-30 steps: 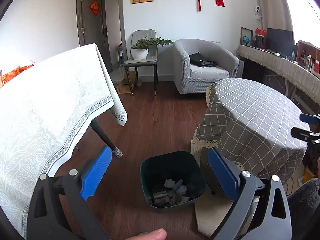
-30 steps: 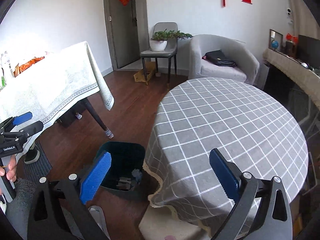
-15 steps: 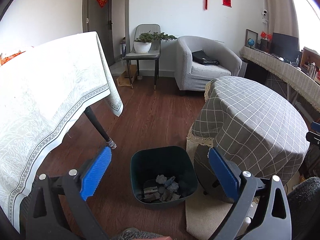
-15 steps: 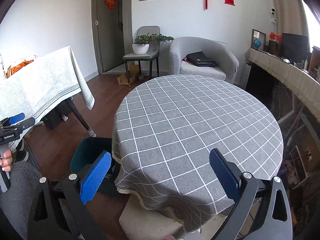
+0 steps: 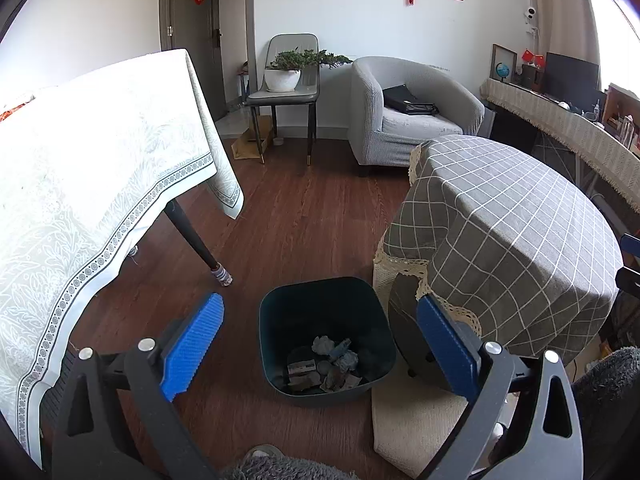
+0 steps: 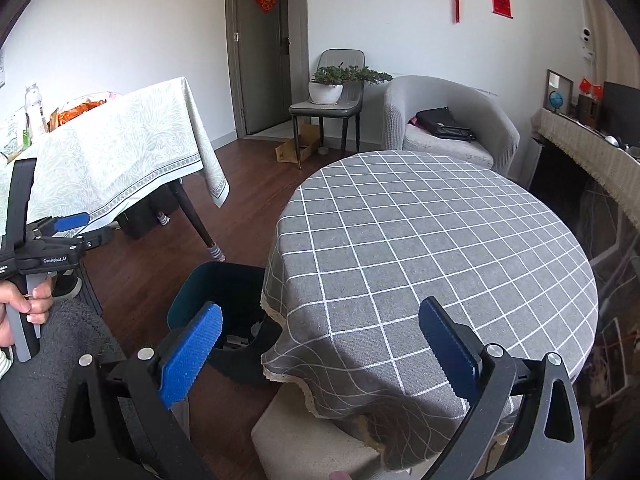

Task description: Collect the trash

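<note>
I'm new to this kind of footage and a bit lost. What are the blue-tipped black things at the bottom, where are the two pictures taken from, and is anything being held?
They are hand-held grasping tools, one in each of a person's hands. Each picture comes from a camera on one tool, looking forward along its two blue-padded fingers. The left tool points down at a dark green plastic bin on the wooden floor, with crumpled scraps of trash inside. The right tool looks over a round table with a grey checked cloth, whose top shows nothing on it. Both tools are open and hold nothing. The right view also shows the left tool from the side.
</note>
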Available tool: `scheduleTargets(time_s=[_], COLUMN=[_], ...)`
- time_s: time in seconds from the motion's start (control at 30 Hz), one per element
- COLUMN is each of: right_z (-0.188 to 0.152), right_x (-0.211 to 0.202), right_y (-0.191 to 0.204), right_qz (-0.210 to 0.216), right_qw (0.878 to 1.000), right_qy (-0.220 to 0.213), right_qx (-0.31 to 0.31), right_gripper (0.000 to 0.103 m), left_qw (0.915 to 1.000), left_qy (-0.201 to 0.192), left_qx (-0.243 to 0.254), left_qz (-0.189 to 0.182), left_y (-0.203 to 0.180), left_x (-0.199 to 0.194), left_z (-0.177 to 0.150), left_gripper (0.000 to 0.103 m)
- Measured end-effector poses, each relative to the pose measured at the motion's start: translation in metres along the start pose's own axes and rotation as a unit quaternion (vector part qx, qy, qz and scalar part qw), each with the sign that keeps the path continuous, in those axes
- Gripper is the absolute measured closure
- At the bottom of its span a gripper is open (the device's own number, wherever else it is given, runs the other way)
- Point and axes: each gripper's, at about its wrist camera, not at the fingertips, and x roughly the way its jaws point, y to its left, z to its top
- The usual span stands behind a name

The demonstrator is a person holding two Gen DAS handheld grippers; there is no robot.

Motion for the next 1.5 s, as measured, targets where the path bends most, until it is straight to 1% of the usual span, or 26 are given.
scheduleTargets(time_s=[0.33, 1.5], right_z=[0.0004, 0.001], right_x=[-0.0014, -0.0017], right_y=[-0.0025, -0.0018], right_qz=[0.002, -0.002], right_qw=[1.0, 1.0], right_qy=[-0.002, -0.001], right_qx=[0.009, 0.011], right_gripper=[0.003, 0.003], left_qw=[1.0, 0.9999], left_qy=[0.007, 0.006], left_qx=[-0.001, 0.003], left_qz=[-0.007, -0.009], left_y=[-0.0009, -0.0022], left_x=[0.003, 0.0044], left_z=[-0.002, -0.0027], left_gripper=[0.004, 0.004])
